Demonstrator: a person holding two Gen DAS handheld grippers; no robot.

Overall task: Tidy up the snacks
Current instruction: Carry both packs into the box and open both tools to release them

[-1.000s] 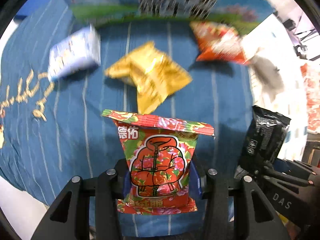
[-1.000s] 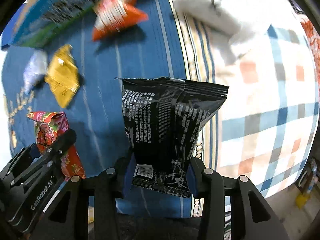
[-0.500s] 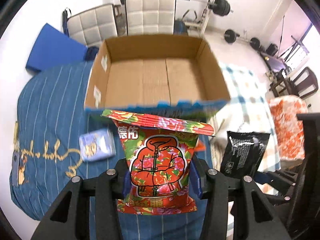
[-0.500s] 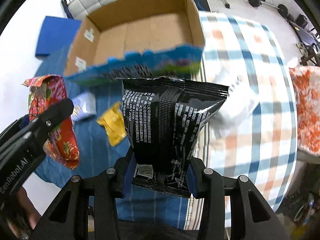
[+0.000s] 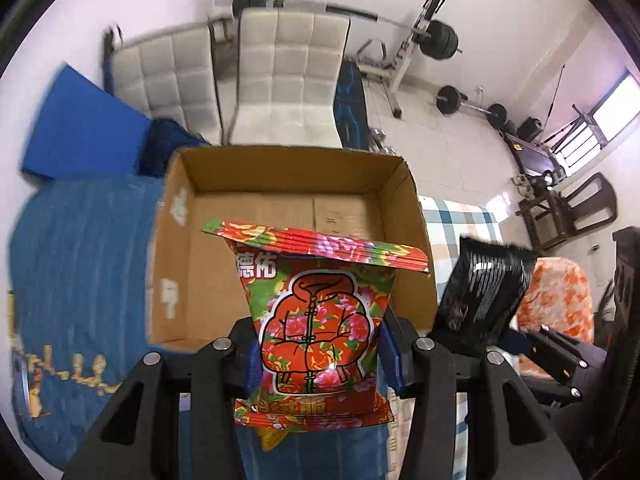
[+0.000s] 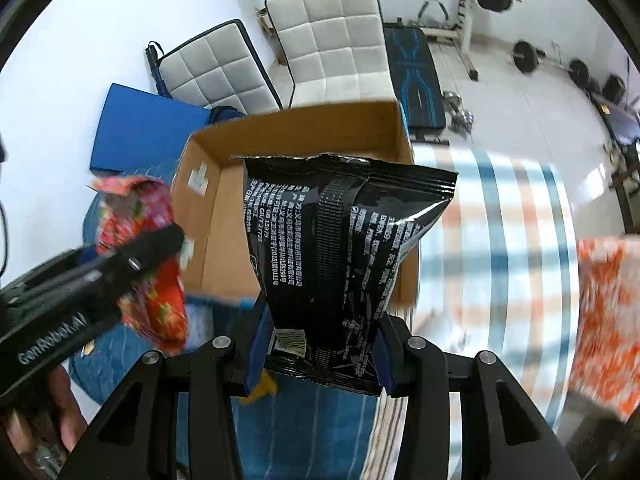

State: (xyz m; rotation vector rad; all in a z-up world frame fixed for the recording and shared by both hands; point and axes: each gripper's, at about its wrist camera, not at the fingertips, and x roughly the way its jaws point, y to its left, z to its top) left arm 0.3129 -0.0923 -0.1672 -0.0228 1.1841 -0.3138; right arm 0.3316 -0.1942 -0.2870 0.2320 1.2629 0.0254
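Note:
My left gripper [image 5: 320,356] is shut on a red floral snack bag [image 5: 316,320], held upright over the near edge of an open cardboard box [image 5: 188,264]. My right gripper [image 6: 318,350] is shut on a black snack bag [image 6: 340,248], also upright, in front of the same cardboard box [image 6: 224,216]. In the left wrist view the black bag [image 5: 484,292] hangs to the right of the box. In the right wrist view the red bag [image 6: 152,264] and the left gripper show at the left. The box floor that shows is bare.
The box rests on a blue striped cloth [image 5: 76,264] beside a checked cloth [image 6: 496,240]. A yellow packet [image 6: 260,388] peeks out below. Two white padded chairs [image 5: 288,80] and barbell racks [image 5: 424,36] stand behind. A person's hand [image 6: 60,420] holds the left gripper.
Both grippers have lifted and moved forward with their bags; the box now sits closer and lower in view, and the loose packets on the cloth have dropped out of sight.

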